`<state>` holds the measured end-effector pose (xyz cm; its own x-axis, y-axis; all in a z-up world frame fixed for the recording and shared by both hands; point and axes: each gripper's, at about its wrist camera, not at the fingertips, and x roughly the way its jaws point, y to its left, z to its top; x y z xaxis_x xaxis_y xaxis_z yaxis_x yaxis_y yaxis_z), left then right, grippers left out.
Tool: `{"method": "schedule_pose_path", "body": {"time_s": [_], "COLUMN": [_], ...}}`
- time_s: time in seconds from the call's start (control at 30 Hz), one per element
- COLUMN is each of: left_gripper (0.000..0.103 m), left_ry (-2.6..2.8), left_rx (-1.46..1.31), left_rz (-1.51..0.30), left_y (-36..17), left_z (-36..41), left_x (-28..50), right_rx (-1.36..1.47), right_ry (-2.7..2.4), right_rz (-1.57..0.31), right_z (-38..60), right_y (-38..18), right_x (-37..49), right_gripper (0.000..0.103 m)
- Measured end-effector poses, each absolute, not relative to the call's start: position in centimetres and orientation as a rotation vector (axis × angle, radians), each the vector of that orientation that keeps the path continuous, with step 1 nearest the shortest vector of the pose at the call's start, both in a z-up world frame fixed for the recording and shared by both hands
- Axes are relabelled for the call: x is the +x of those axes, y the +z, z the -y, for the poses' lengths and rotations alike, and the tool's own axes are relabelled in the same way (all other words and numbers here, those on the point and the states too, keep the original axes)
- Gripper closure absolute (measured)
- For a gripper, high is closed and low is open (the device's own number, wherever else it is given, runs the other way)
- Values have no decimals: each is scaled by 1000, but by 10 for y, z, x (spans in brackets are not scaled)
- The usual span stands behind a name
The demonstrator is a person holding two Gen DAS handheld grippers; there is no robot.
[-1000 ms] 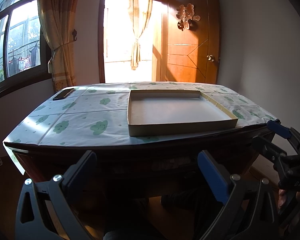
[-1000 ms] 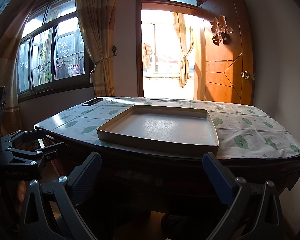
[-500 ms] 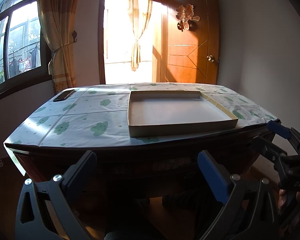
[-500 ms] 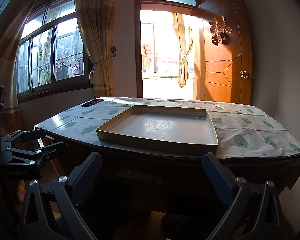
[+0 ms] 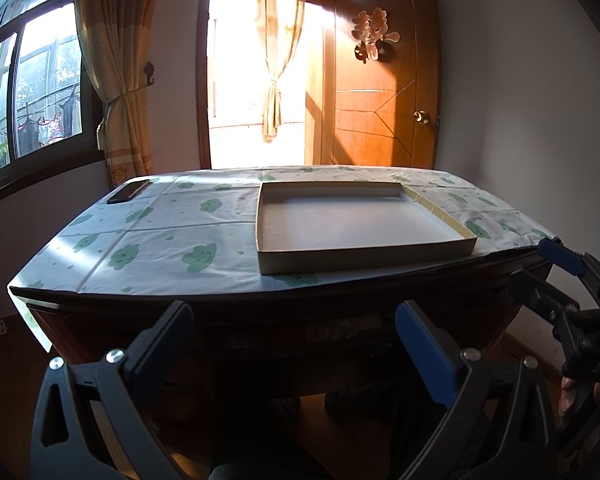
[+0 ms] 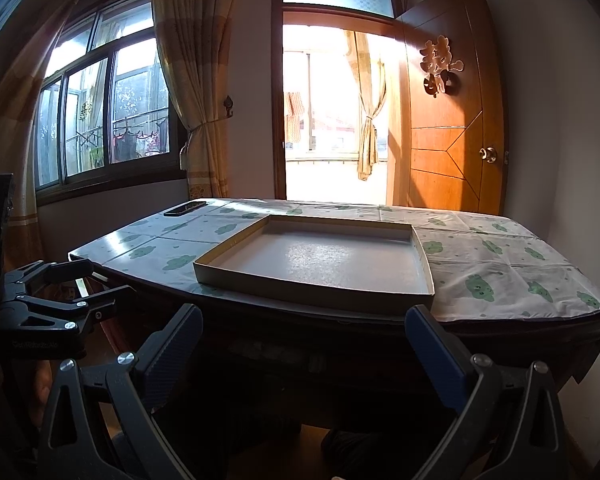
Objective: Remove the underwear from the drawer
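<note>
Both grippers hung low in front of the table [image 5: 152, 240], at about the height of its dark front apron. Left gripper [image 5: 292, 344] had its fingers spread wide, nothing between them. Right gripper [image 6: 302, 346] same: released, empty.

No underwear was visible in either view. No drawer could be made out for sure; the table's front panel [image 6: 284, 354] was in deep shadow, with a faint pale patch that might have been carving or a handle, could not tell. If there was a drawer, it was probably there, shut.

On top sat a shallow cardboard tray [image 5: 356, 224], empty, on the cloud-print tablecloth [image 5: 172, 236]. A dark phone-like slab [image 5: 128, 191] lay at the far left corner, well apart from the tray.

Risks, as judgement: backlight from the open doorway [image 6: 332, 120] left the apron nearly black, so a finger could miss the pull and scrape the wood. The cloth hung over the table edge, and a gripper coming up could snag it and drag the tray. The two grippers were close side by side and could knock each other.

Hidden: everything below the tabletop was murky, and the floor under the table was just dark shapes. The person's hand [image 5: 580, 396] showed only partly at the frame edge.
</note>
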<state>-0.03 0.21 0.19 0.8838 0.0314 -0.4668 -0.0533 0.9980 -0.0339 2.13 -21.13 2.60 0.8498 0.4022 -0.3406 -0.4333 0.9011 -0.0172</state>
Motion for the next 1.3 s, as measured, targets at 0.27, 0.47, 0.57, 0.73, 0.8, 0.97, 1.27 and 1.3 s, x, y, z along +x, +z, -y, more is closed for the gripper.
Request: {"method": "schedule_pose_path", "body": {"time_s": [0.27,0.47,0.57,0.73,0.8,0.97,1.27,1.3], "left_gripper": [0,0,0,0,0,0,0,0], "left_ry": [44,43,43,44,43,34,37,39], "left_rx": [-44,-45,-47,-50,-47,-51,-55,-55], "left_rz": [-486,-487,-492,-495,-503,-514,-537,-539], "left_y": [2,1,-3,-12,-15,-22,-30,-30], "left_z": [-2,-3,-4,-4,-2,1,3,3], "left_x": [-1,-1,1,5,7,11,15,15], "right_rx": [-99,-108,-122,-143,-148,-203,-250,-256], "right_ry": [440,443,466,495,499,488,504,495], "right_rz": [-333,-316,-288,-213,-178,-42,42,51], "right_z": [211,213,214,219,221,225,218,217], "right_y": [26,25,23,14,8,-13,-46,-47], "right_x": [21,23,24,29,33,40,70,74], "right_gripper": [0,0,0,1,1,0,1,1]}}
